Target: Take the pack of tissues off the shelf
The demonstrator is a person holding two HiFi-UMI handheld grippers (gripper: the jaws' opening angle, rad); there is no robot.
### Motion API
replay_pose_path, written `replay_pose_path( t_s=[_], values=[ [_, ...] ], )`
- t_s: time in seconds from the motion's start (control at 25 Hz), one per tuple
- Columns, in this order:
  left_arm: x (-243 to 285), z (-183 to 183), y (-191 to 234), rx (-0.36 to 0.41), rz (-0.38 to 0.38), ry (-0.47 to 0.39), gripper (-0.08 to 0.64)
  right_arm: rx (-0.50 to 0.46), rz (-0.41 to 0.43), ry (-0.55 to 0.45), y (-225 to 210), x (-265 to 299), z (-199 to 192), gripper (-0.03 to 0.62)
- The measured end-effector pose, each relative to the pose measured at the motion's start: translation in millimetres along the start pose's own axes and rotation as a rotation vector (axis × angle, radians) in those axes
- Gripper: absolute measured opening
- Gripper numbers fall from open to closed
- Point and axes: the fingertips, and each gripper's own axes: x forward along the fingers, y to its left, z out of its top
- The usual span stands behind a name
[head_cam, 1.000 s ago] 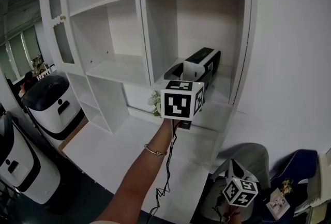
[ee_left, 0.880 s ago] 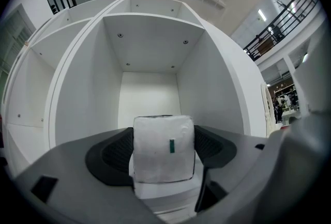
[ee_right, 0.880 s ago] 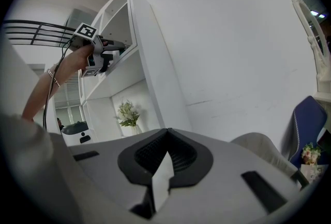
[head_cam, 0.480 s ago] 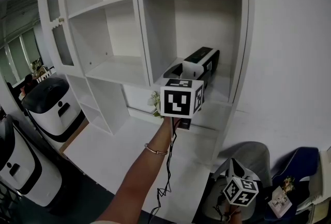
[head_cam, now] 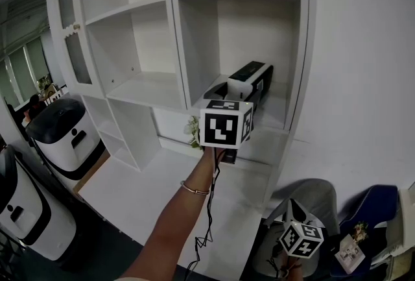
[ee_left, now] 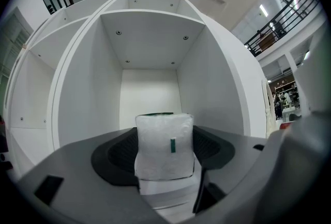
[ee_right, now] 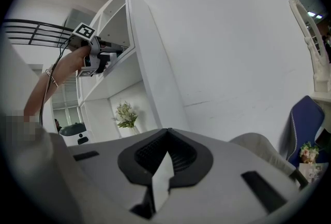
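The pack of tissues [ee_left: 164, 146], white with a small green mark, stands on the white shelf [head_cam: 280, 115] in the lower right compartment. In the head view its white end [head_cam: 238, 87] shows between the black jaws. My left gripper [head_cam: 245, 80] reaches into that compartment, one pad on each side of the pack. Its jaws are closing, and the pack's sides look unsqueezed. My right gripper [ee_right: 166, 154] hangs low at the bottom right, by the marker cube [head_cam: 301, 239], its jaws together and nothing held.
The shelf unit's other compartments [head_cam: 146, 85] hold nothing. A small bunch of flowers [head_cam: 193, 128] stands behind the left cube. White-and-black machines [head_cam: 63, 129] stand at the left. A grey chair [head_cam: 314, 196] and a blue one [head_cam: 379, 207] are at the bottom right.
The view has shifted slightly. The left gripper stays in the compartment around the pack, and the right gripper has not moved.
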Motion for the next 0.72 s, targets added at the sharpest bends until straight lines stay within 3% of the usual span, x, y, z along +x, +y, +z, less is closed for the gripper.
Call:
replay_pose_path(
  t_s=[0.72],
  values=[
    [-26.5, 2.2, 4.6, -0.018, 0.039, -0.057, 0.296, -0.035, 0.006, -0.012, 5.7, -14.1, 9.4, 0.006]
  ],
)
